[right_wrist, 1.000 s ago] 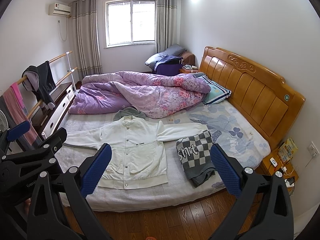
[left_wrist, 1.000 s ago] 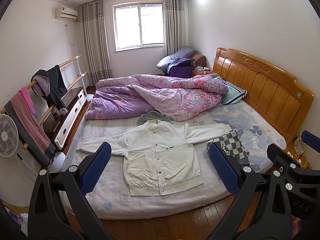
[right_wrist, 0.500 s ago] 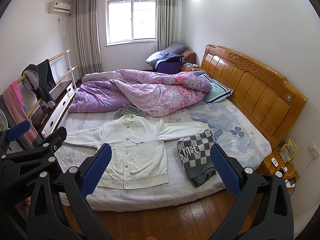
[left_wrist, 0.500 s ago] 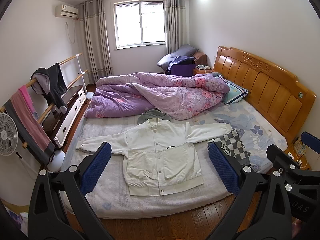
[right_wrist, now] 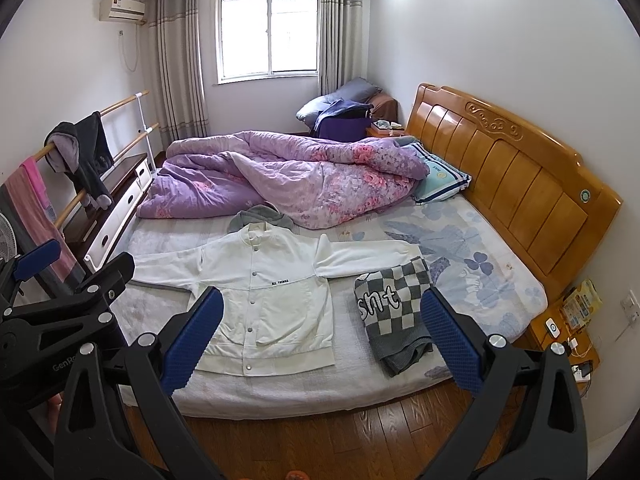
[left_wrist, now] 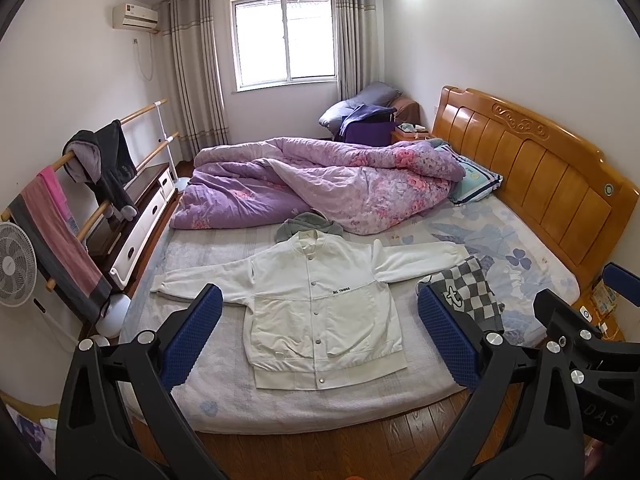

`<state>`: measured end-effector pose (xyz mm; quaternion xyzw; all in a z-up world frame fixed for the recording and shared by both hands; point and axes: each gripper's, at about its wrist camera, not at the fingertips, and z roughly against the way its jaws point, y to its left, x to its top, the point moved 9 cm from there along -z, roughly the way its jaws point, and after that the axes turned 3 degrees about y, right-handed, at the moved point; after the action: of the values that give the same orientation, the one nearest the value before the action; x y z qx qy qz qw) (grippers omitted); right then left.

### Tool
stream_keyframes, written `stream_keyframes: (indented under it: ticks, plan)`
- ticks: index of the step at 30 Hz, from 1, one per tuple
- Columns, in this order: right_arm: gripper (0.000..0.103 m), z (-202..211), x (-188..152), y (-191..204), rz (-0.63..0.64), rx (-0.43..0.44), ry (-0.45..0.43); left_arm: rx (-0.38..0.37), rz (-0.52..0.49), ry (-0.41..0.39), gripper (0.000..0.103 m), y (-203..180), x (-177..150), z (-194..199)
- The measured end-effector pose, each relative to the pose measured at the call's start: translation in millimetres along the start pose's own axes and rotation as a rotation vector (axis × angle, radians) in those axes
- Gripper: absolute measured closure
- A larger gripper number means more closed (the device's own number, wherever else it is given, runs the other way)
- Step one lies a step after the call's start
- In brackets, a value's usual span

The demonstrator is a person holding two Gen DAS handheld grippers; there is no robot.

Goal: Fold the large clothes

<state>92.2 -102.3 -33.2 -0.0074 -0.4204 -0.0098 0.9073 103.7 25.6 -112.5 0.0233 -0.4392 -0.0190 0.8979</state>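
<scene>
A white snap-button jacket (left_wrist: 320, 300) lies flat, front up, sleeves spread, on the near part of the bed (left_wrist: 224, 396); it also shows in the right wrist view (right_wrist: 264, 300). My left gripper (left_wrist: 320, 336) is open and empty, held above the floor in front of the bed, apart from the jacket. My right gripper (right_wrist: 320, 336) is open and empty too, beside the left one. A folded grey-and-white checked garment (right_wrist: 396, 312) lies to the right of the jacket.
A crumpled purple quilt (left_wrist: 320, 184) fills the far half of the bed, with a grey hood (left_wrist: 308, 224) at its edge. A wooden headboard (left_wrist: 540, 184) stands on the right, a clothes rail (left_wrist: 80, 184), drawers and a fan (left_wrist: 14, 264) on the left. Wood floor lies below.
Both grippers have drifted slightly, so the view has shifted a little. The jacket and the checked garment have not moved. Both grippers stay open.
</scene>
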Motion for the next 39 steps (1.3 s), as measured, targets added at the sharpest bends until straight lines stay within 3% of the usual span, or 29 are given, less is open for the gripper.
stream_keyframes:
  ticks: [6, 14, 23, 29, 39]
  plan:
    - [0.008, -14.7, 6.8, -3.8, 0.014, 0.020, 0.024, 0.016, 0.014, 0.030, 0.005, -0.4, -11.0, -11.5]
    - [0.008, -38.5, 19.9, 5.7, 0.029, 0.035, 0.048, 0.025, 0.011, 0.075, 0.005, 10.1, 1.9, -32.7]
    - [0.008, -94.6, 38.4, 43.0, 0.041, 0.022, 0.104, 0.001, 0.030, 0.152, 0.005, 44.3, 29.1, -96.3]
    - [0.008, -152.5, 61.7, 97.0, 0.055, 0.002, 0.163, -0.017, 0.041, 0.219, 0.005, 100.8, 47.6, -161.5]
    - [0.008, -263.1, 97.8, 219.7, 0.121, 0.002, 0.280, -0.023, 0.078, 0.338, 0.005, 239.7, 74.1, -280.8]
